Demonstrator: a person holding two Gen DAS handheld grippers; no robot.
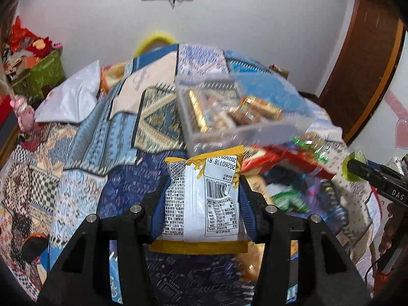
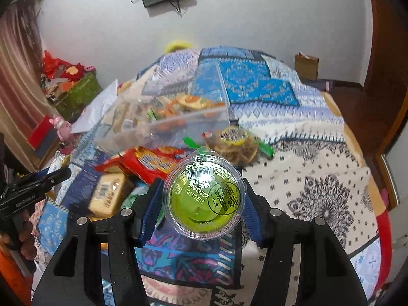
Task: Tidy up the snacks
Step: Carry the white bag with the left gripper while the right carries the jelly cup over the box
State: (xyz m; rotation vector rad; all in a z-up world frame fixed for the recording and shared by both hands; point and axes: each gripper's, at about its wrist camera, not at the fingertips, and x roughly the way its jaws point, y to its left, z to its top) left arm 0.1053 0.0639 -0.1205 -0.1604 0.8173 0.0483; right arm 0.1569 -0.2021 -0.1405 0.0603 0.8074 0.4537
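My left gripper [image 1: 204, 178] is shut on a yellow and white snack packet [image 1: 204, 199], held above the patterned bedspread [image 1: 76, 153]. A clear plastic bin [image 1: 229, 107] with several snacks stands just beyond it. My right gripper [image 2: 201, 191] is shut on a green jelly cup [image 2: 204, 201] with a clear lid. The bin [image 2: 163, 117] lies ahead and left of the cup. The right gripper with the green cup also shows in the left wrist view [image 1: 357, 168]. The left gripper shows at the left edge of the right wrist view [image 2: 38, 181].
Loose snacks lie on the bed: a red packet [image 2: 153, 160], a tan box [image 2: 109, 193], a round yellow-lidded cup [image 2: 234, 140]. A white bag [image 1: 71, 97] lies at the left. A green box [image 1: 43, 74] stands by the wall. A wooden door [image 1: 369, 63] is at right.
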